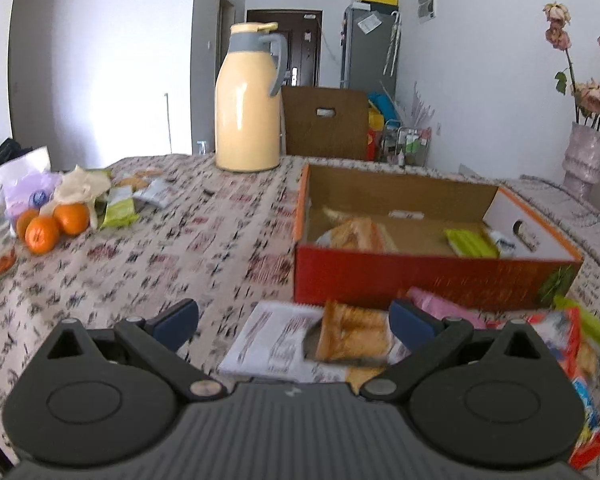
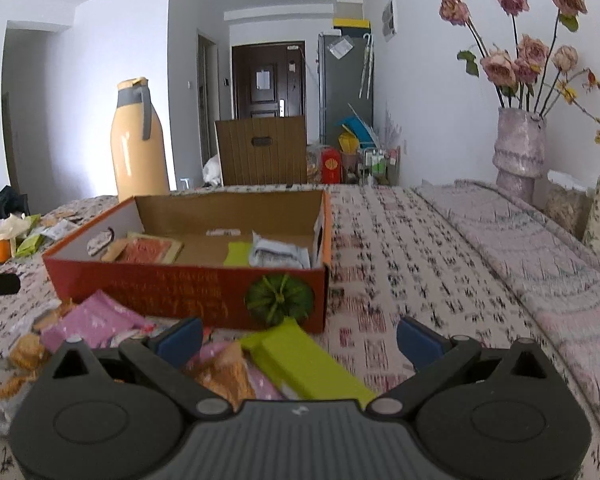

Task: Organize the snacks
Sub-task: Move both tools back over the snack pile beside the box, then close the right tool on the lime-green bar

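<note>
Hovering above loose snack pile: left gripper (image 1: pixel 294 322) spread wide, empty, straddling clear-wrapped golden pastry packet (image 1: pixel 352 336) for pickup. Right gripper (image 2: pixel 300 338) likewise agape over flat lime-green packet (image 2: pixel 304 360). Destination, red open-top cardboard box (image 2: pixel 180 284), at 12 o'clock, partly stocked.

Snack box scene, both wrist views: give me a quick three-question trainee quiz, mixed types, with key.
1. True or false: the left gripper is shut on a snack.
2. What stands upright behind the red cardboard box in the right wrist view? A) yellow thermos jug B) kettle C) blender
3. Fill in: the oranges lie ___ the box, on the tablecloth.

Key: 1 false, both grippers, right gripper included, are open and empty; 2 A; 3 outside.
</note>
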Motion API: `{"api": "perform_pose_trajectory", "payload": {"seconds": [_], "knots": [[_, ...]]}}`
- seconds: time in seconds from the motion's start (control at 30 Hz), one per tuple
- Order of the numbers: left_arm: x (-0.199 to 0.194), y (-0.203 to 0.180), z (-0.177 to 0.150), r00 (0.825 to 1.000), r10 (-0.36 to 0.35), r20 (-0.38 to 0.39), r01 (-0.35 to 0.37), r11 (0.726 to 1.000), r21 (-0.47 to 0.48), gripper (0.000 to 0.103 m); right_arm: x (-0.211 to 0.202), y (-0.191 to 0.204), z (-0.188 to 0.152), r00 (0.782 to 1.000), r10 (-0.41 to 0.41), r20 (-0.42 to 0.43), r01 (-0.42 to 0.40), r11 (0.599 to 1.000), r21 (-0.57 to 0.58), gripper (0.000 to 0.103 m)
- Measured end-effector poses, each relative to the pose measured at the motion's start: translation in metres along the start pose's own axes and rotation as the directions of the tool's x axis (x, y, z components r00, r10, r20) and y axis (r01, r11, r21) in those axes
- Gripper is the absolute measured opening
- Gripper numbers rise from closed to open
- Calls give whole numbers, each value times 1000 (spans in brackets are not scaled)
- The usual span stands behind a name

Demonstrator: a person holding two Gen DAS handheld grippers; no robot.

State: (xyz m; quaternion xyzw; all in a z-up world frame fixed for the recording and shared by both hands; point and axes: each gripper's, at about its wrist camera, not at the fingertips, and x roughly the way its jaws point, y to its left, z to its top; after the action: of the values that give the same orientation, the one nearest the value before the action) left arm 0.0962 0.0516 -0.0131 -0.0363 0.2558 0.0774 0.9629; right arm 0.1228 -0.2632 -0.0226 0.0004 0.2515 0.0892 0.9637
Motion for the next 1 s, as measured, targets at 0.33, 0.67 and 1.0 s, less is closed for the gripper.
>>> {"api": "perform_pose_trajectory", "payload": {"seconds": [0.33,0.67,1.0], "knots": [[15,6,-13,1000,-3,0,3,1000,-28,103,4,-1,-11,999,-12,-44,13,1000,10,103],[18,7,-17,1000,-12,1,12,999,-44,103,8,1,-13,997,-30,-77,29,999,-25,103],[20,10,-18,1000,-19,-9,19,998,-58,103,20,-11,-8,994,-49,-102,45,998,-45,103]]}}
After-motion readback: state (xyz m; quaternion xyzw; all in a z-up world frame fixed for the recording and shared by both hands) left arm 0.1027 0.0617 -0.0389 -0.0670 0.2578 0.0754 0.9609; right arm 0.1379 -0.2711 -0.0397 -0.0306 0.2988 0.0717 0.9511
